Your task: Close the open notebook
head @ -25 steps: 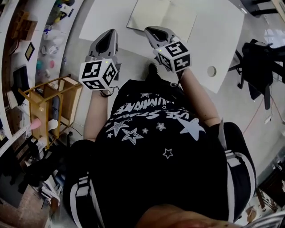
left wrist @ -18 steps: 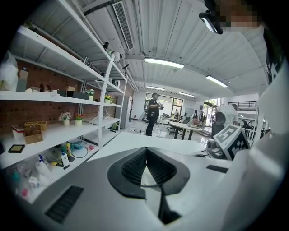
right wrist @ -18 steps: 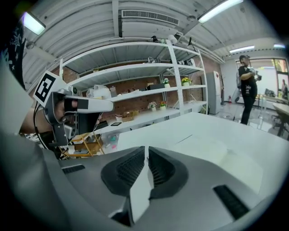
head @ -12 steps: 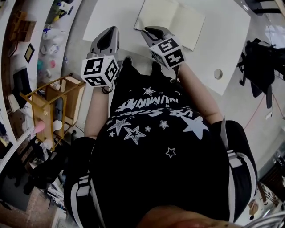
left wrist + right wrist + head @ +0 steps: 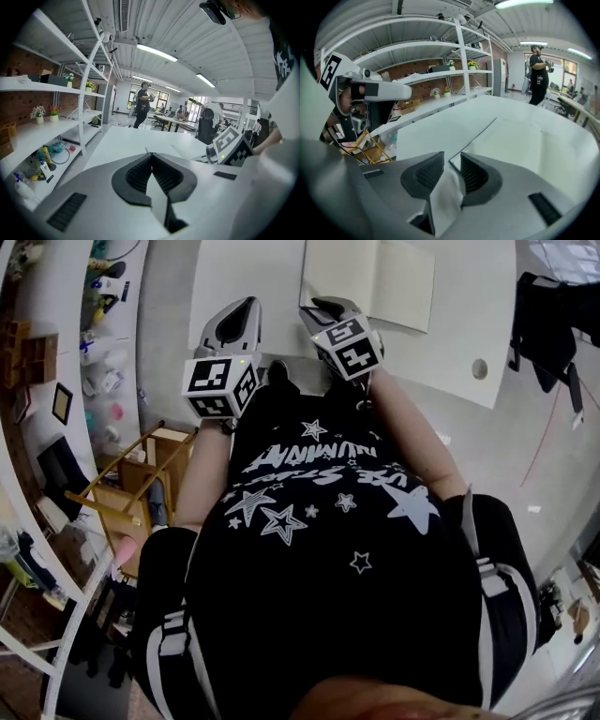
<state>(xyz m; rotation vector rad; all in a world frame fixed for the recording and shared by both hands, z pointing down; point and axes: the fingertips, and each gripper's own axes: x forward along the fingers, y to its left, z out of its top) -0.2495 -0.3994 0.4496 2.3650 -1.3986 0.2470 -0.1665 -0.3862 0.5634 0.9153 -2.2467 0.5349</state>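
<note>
Bare bench (image 5: 244, 268) lies left of the notebook (image 5: 375, 277); shelving (image 5: 103, 357) stands beyond a floor (image 5: 164, 296) strip.

White open shelving (image 5: 42, 85) lines a brick wall (image 5: 14, 107), holding 2 small potted flowers (image 5: 37, 114). Long ceiling lights (image 5: 157, 52) glow overhead. Beside the white counter (image 5: 244, 277), a wooden rack (image 5: 169, 451) stands on grey floor (image 5: 164, 362).
</note>
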